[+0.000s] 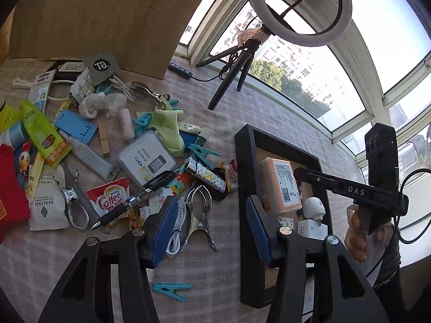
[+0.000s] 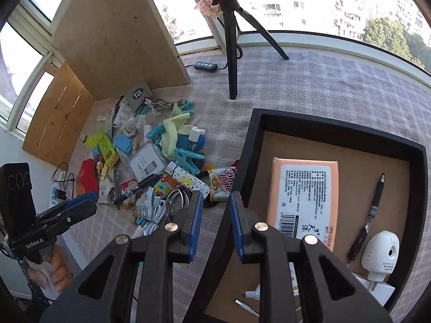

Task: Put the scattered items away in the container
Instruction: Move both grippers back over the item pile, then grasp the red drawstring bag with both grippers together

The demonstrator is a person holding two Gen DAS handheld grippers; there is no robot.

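Observation:
A black-walled tray (image 2: 336, 127) with a brown floor holds an orange tissue pack (image 2: 304, 196), a black pen (image 2: 369, 215), a white round device (image 2: 381, 253) and a white cable. It also shows in the left wrist view (image 1: 243, 177). A pile of scattered items lies left of it: a silver tin (image 1: 148, 158), a black pen (image 1: 134, 202), metal clips (image 1: 200, 215), a Coffee-mate sachet (image 1: 109, 200), a white cable (image 1: 176, 231). My left gripper (image 1: 212, 228) is open and empty above the pile's near edge. My right gripper (image 2: 215, 226) is open and empty over the tray's left wall.
A ring light on a black tripod (image 2: 231, 53) stands at the back with its cable switch (image 2: 206, 66). A cardboard panel (image 2: 115, 35) leans behind the pile. A teal clothes peg (image 1: 171, 290) lies alone near me. Windows run along the table's far edge.

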